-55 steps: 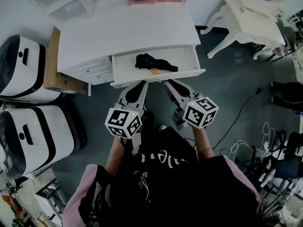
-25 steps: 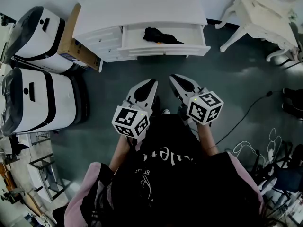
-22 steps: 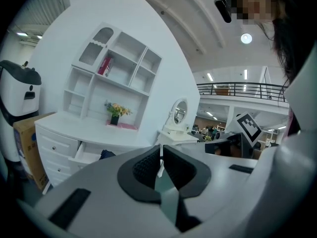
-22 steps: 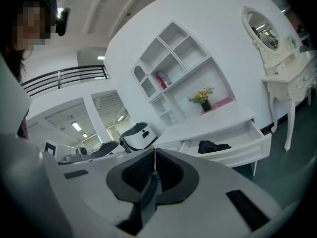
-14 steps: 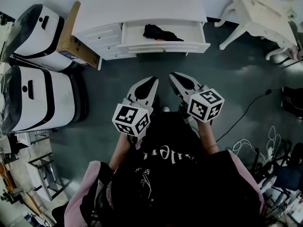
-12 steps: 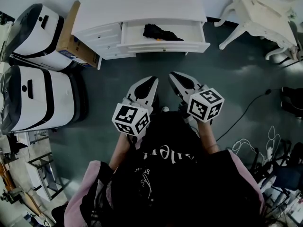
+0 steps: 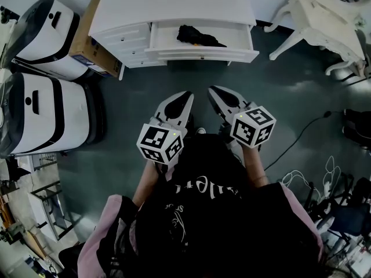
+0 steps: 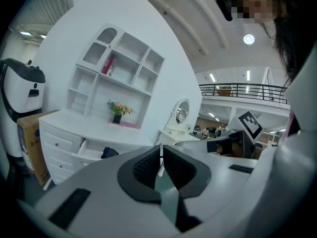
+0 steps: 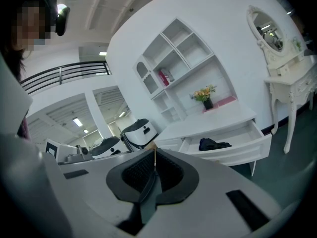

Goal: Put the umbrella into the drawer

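Note:
The black folded umbrella (image 7: 200, 36) lies inside the open drawer (image 7: 203, 55) of the white desk (image 7: 174, 4), at the top of the head view. Both grippers hang over the dark floor, well short of the drawer and touching nothing. My left gripper (image 7: 184, 100) has its jaws together with nothing between them, and so does my right gripper (image 7: 217, 94). In the left gripper view the shut left gripper (image 8: 160, 151) points toward the desk, with the umbrella (image 8: 110, 153) far off. The right gripper view shows the shut right gripper (image 9: 154, 155) and the umbrella (image 9: 214, 144) in the drawer (image 9: 237, 150).
Two large white machines (image 7: 40, 33) (image 7: 46, 117) stand at the left, with a cardboard box (image 7: 87, 39) against the desk's side. A white ornate dressing table (image 7: 319, 22) is at the right. Cables (image 7: 301, 138) trail over the floor at the lower right.
Since the earliest frame the person and both grippers have backed away from the desk. Over the last second hardly anything moved; the umbrella stays in the open drawer.

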`<control>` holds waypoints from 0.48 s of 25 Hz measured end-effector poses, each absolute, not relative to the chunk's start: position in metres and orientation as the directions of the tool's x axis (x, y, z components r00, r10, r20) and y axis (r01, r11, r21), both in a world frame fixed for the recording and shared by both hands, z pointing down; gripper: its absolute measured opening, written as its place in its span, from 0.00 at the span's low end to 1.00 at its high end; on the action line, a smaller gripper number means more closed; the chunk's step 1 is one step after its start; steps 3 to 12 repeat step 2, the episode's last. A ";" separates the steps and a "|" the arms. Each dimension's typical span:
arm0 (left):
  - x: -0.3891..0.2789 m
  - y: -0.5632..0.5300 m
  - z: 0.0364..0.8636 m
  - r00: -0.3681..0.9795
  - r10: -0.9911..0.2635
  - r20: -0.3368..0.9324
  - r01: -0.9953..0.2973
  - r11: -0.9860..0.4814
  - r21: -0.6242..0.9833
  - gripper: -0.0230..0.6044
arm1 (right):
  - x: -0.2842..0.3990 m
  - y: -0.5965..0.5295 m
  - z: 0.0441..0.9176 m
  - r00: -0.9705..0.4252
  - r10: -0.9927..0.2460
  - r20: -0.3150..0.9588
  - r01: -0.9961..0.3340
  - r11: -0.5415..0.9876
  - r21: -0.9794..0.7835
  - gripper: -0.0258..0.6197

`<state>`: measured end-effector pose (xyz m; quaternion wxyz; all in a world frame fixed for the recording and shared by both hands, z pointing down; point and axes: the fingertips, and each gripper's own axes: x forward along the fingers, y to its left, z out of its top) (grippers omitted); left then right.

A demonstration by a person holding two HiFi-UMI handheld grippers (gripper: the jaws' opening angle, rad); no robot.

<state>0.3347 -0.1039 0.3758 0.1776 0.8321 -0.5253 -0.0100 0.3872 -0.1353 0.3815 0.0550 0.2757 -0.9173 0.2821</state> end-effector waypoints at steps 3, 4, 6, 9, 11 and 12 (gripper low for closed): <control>0.336 -0.104 0.376 0.445 -0.879 0.170 -0.872 -0.382 0.307 0.08 | 0.389 -0.137 0.382 -0.841 -0.475 0.257 -0.538 0.688 -0.487 0.11; 0.336 -0.104 0.376 0.445 -0.879 0.170 -0.872 -0.382 0.307 0.08 | 0.389 -0.137 0.382 -0.841 -0.475 0.257 -0.538 0.688 -0.487 0.11; 0.336 -0.104 0.376 0.445 -0.879 0.170 -0.872 -0.382 0.307 0.08 | 0.389 -0.137 0.382 -0.841 -0.475 0.257 -0.538 0.688 -0.487 0.11; 0.336 -0.104 0.376 0.445 -0.879 0.170 -0.872 -0.382 0.307 0.08 | 0.389 -0.137 0.382 -0.841 -0.475 0.257 -0.538 0.688 -0.487 0.11; 0.336 -0.104 0.376 0.445 -0.879 0.170 -0.872 -0.382 0.307 0.08 | 0.389 -0.137 0.382 -0.841 -0.475 0.257 -0.538 0.688 -0.487 0.11; 0.336 -0.104 0.376 0.445 -0.879 0.170 -0.872 -0.382 0.307 0.08 | 0.389 -0.137 0.382 -0.841 -0.475 0.257 -0.538 0.688 -0.487 0.11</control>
